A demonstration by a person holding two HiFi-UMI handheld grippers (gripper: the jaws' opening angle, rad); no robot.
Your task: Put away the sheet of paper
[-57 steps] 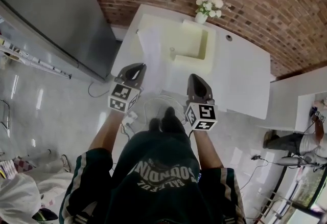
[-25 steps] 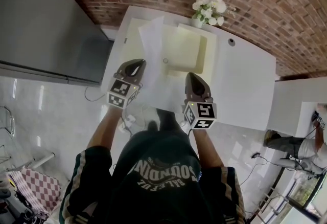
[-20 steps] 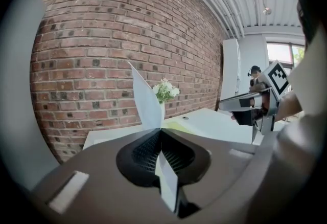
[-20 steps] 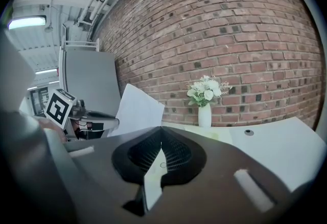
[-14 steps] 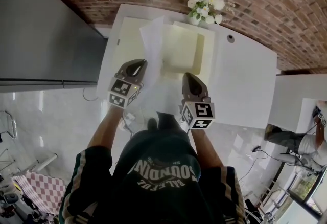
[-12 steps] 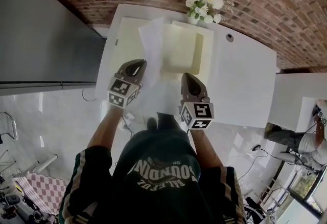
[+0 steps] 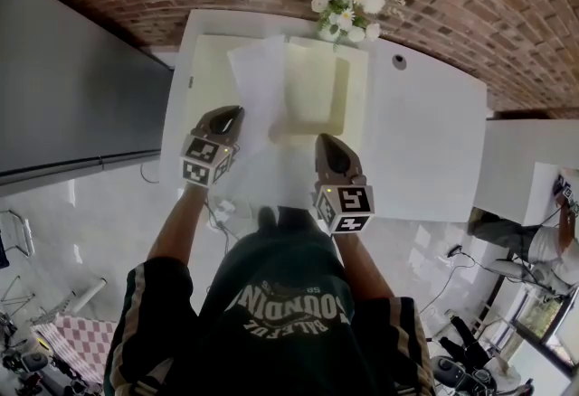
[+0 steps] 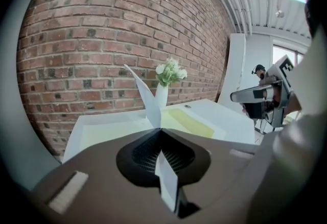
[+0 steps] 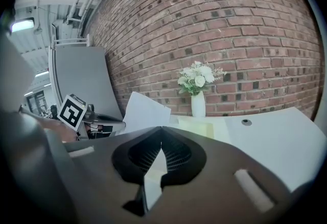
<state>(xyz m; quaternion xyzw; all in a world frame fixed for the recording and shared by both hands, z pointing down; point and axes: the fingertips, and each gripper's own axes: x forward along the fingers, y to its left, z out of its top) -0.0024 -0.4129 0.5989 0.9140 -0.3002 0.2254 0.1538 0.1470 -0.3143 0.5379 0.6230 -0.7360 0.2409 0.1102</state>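
My left tool [image 7: 224, 117] and right tool [image 7: 325, 145] each clamp the sheet of paper [image 7: 258, 78], holding it spread for the pale yellow tray [image 7: 317, 87].

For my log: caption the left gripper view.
Left gripper shut on the sheet of paper, white table and vase ahead.

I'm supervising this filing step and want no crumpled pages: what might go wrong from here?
The sheet of paper, pinched at one edge by the left gripper, curls upward and may crease or slip. The vase of flowers stands at the tray's far edge; reaching forward might tip it.
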